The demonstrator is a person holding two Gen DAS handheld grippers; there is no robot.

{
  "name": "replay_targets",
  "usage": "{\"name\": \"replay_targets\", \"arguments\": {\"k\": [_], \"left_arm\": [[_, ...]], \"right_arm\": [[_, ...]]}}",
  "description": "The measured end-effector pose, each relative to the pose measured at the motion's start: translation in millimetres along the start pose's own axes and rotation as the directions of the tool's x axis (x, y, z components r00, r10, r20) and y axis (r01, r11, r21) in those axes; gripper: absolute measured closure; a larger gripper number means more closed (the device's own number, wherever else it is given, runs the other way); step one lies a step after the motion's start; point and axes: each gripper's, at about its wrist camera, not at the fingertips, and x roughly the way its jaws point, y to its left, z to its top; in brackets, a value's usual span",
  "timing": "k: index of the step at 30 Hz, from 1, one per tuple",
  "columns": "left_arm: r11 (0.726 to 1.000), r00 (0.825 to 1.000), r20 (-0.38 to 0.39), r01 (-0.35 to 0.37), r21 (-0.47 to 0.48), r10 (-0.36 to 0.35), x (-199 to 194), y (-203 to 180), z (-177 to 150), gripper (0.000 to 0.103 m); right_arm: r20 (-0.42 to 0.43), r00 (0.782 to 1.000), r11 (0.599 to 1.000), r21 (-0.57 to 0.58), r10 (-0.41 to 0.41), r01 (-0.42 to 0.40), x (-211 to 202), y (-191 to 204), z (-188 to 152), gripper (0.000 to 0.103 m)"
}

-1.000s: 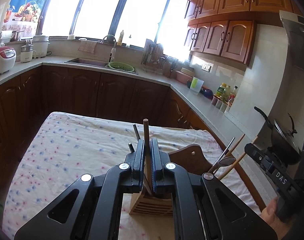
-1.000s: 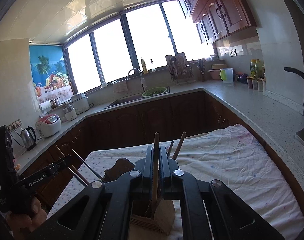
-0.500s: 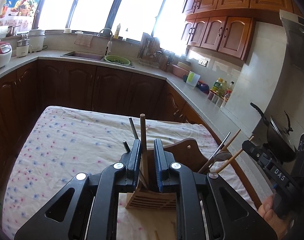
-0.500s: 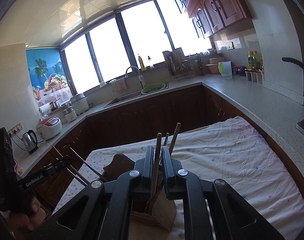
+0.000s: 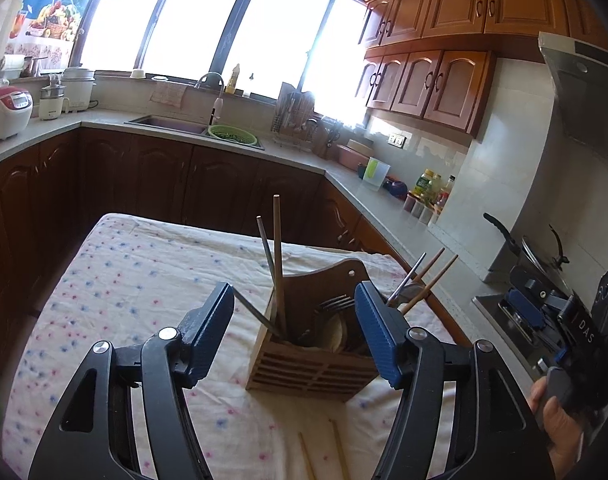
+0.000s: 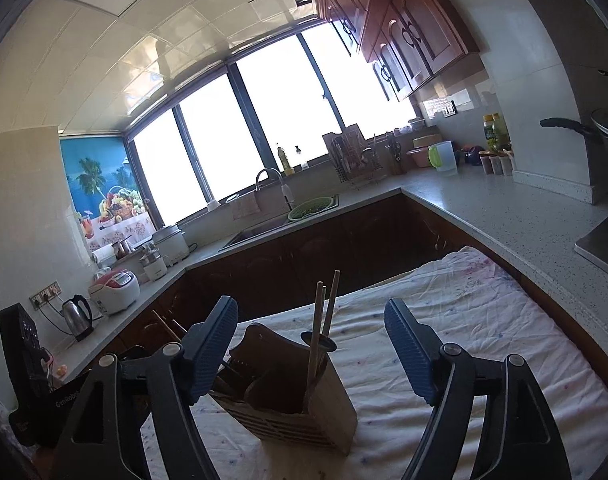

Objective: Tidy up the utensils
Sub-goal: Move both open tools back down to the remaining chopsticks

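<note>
Wooden chopsticks that each gripper pinched a second ago now stand free in the slatted utensil holder [image 5: 309,364]: the left gripper [image 5: 294,330] has let go of its brown chopstick [image 5: 279,264], and its blue fingers [image 5: 208,330] have spread wide to either side of the holder, gripping nothing. The right gripper [image 6: 311,354] has done the same; its fingers [image 6: 409,350] were shut on a light chopstick [image 6: 314,336] and are now wide apart and empty, with that stick leaning in the holder's near corner beside two others.

The holder sits on the tabletop, on a white cloth with small coloured dots [image 5: 136,272]. A fork [image 5: 335,303], a metal rod [image 5: 266,248] and more chopsticks [image 5: 431,280] poke out of its compartments. Two loose chopsticks [image 5: 335,452] lie on the cloth in front of it, between the left gripper's arms. Behind runs a kitchen counter with a sink [image 5: 172,125], a green colander [image 5: 232,134] and a rice cooker [image 5: 4,112].
</note>
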Motion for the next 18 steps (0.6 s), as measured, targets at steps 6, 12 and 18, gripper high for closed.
{"name": "replay_targets", "arguments": {"k": [6, 12, 18], "left_arm": [[0.999, 1.000, -0.012, 0.007, -0.044, -0.007, -17.8, 9.2, -17.7, 0.039], [0.998, 0.998, -0.058, -0.006, -0.069, 0.001, -26.8, 18.0, -45.7, 0.039], [0.995, 0.993, -0.121, -0.027, -0.097, 0.015, -28.4, 27.3, -71.8, 0.039]], "right_arm": [[0.001, 1.000, 0.999, 0.037, -0.015, 0.015, -26.3, -13.2, -14.8, 0.023], [-0.037, 0.999, 0.998, 0.054, -0.030, 0.032, -43.6, -21.0, -39.6, 0.023], [-0.099, 0.994, 0.997, 0.059, -0.043, 0.049, -52.0, -27.5, -65.8, 0.023]]}}
